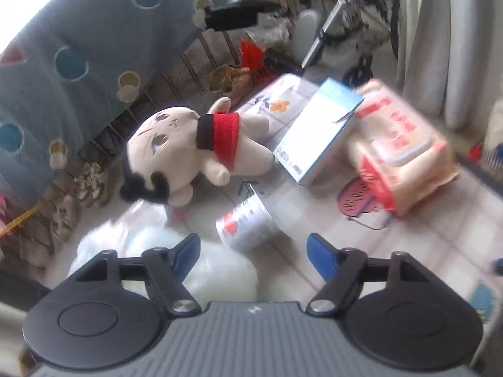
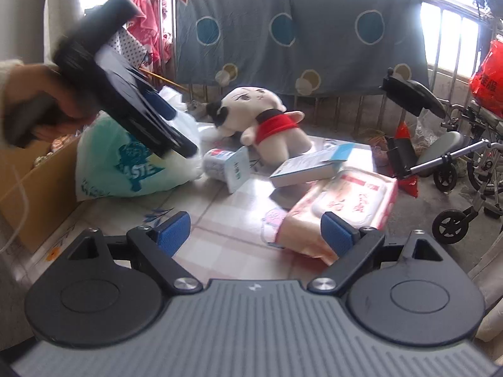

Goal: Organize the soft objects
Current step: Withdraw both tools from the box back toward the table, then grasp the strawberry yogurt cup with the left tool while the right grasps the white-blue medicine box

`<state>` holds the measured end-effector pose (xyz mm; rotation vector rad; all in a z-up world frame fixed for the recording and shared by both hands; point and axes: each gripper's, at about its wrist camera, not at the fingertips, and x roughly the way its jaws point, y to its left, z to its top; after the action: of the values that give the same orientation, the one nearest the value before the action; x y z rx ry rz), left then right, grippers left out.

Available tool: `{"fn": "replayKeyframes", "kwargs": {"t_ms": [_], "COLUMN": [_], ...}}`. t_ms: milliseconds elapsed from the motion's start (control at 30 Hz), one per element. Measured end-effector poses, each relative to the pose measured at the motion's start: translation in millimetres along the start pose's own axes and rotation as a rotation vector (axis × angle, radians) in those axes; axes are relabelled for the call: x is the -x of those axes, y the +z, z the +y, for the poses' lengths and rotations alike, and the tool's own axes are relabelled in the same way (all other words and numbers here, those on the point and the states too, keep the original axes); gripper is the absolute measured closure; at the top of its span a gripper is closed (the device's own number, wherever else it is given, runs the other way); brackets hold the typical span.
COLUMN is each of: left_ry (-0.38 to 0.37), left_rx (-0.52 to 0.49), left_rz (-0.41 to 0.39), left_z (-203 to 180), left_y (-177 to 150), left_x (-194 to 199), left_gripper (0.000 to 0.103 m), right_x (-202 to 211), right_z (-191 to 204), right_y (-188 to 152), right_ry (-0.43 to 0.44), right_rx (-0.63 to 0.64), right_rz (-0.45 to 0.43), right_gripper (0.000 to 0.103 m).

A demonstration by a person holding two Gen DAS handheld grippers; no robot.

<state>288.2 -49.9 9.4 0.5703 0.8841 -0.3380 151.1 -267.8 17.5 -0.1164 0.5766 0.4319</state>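
Both pairs of jaws stand spread wide with nothing between them. The left gripper (image 1: 253, 248) hovers over the near-left part of the table; the right gripper (image 2: 253, 232) hangs at the near edge, its right jaw just in front of the wipes pack.

Largest of the soft things is the white plastic bag (image 2: 125, 163) with teal print, slumped at the left of the tiled tabletop (image 2: 226, 213), against a cardboard box (image 2: 34, 185). In the right wrist view the left gripper sits directly above this bag, tilted down toward it; the left wrist view shows the bag's white bulk (image 1: 163, 251) under and just left of its jaws.

Next is the plush doll (image 1: 195, 147) with a red bib, lying on its side at the far middle of the table, its long axis running left to right, head toward the bag. It lies ahead of the left jaws and a little left.

The pink wipes pack (image 2: 342, 201) lies at the near right, its long axis slanting from near-left to far-right, closest to the right gripper. A blue-and-white carton (image 2: 311, 165) lies flat between it and the doll, and a small tissue pack (image 2: 226, 165) sits just beside the bag.

Judging by nearness, the left hand is better placed for the bag or doll, the right for the wipes.
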Motion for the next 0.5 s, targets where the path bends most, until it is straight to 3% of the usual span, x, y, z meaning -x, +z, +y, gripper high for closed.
{"fn": "replayKeyframes", "kwargs": {"t_ms": [133,233,367,467,500], "left_ry": [0.071,0.063,0.018,-0.038,-0.052], "left_rx": [-0.271,-0.437,-0.511,-0.554,-0.574], "left_rz": [0.060,0.137,0.179,0.214,0.237], "left_z": [-14.0,-16.0,-12.5,-18.1,-21.4], "left_y": [18.5,21.5,25.9,27.4,27.0], "left_x": [-52.6,-76.0,-100.9,-122.0,-128.9], "left_gripper": [0.023,0.023,0.029,0.046,0.046], "right_x": [0.9,2.5,-5.6,-15.2,-18.9], "right_z": [-25.5,-40.4,-52.0,-61.5,-65.6], "right_y": [-5.3,-15.7,-22.7,-18.3,-14.4], "right_ry": [0.006,0.008,-0.012,-0.030,-0.033], "right_rx": [-0.049,-0.075,-0.073,-0.073,-0.082], "right_rz": [0.006,0.019,0.038,0.047,0.045], "right_gripper": [0.013,0.013,0.013,0.013,0.013]}}
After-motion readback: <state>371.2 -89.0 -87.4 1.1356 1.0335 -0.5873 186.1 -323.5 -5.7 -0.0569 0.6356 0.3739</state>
